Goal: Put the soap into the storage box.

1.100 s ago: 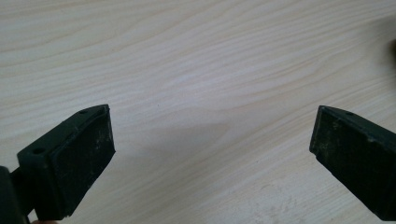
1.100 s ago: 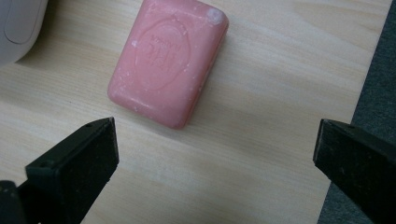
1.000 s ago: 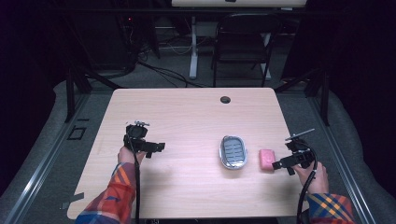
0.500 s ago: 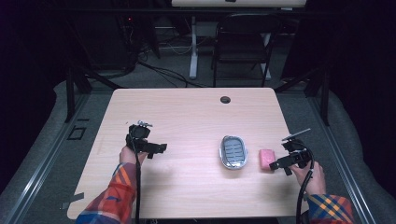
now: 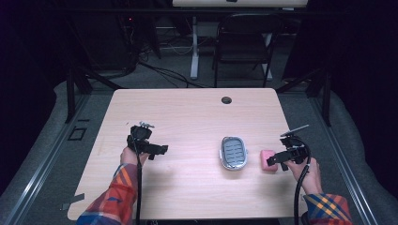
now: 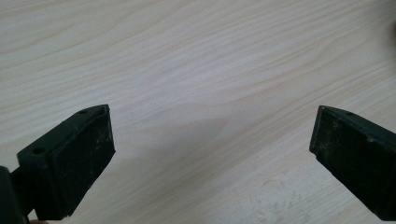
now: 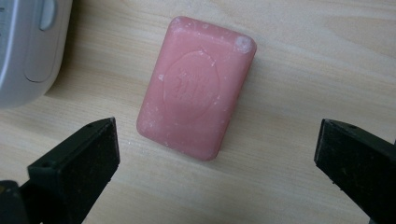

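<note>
A: Where is the pink soap bar lying?

B: Flat on the wooden table, just to the right of the grey soap dish, apart from it. In the right gripper view the bar has an oval stamp on its top face, and the dish's pale rim sits at the upper left corner.

A: And the right gripper?

B: Just right of the soap dish too, right at the bar. Its jaws stand wide apart, one off either side of the bar, neither touching it.

A: The left gripper?

B: Well to the left of the soap dish, over bare wood. Its jaws are spread wide as well, with nothing between them but the table's grain.

A: Anything else?

B: A round dark cable hole beyond the soap dish, near the table's far edge.
</note>
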Demonstrator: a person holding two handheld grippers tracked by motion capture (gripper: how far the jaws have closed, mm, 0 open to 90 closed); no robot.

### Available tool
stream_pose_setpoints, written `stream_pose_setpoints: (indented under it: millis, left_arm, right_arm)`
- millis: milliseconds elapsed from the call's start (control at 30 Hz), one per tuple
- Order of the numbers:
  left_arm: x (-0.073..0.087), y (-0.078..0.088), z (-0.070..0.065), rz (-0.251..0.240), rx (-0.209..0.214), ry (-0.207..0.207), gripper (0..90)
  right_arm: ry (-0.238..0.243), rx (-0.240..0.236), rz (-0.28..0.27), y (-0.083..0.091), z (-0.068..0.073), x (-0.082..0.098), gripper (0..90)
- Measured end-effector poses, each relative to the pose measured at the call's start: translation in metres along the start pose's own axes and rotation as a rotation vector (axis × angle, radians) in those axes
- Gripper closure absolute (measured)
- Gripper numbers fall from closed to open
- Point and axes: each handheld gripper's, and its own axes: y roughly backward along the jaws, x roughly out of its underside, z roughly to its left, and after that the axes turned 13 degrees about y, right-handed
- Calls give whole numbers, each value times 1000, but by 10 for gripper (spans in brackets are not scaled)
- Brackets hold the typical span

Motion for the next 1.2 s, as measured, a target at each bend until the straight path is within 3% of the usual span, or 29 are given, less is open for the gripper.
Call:
stream_pose_setpoints:
  millis: [300,367,567,767,867,900,967,1200]
  left_arm:
    - [0,-1,-1,8,-4,-2,0]
    - [0,-2,-2,13,-3,-3,0]
    - [0,-3,-1,19,-5,-4,0]
    - [0,-2,-2,14,-2,-8,0]
    - [0,-2,-2,16,-2,-6,0]
    - [0,-2,-2,15,-4,-7,0]
    - [0,-2,-2,14,-6,-7,0]
    - [0,-3,-3,21,-8,-10,0]
  right_arm:
    - [5,-2,-8,-6,7,-4,0]
    - [21,4,17,-7,8,-7,0]
    - [50,-3,20,-13,21,-17,0]
    - [44,9,35,-18,22,-22,0]
    - [11,32,16,-22,23,-23,0]
    - [30,19,41,-22,21,-24,0]
    - [21,24,37,-25,21,-25,0]
    - [13,43,44,-27,19,-29,124]
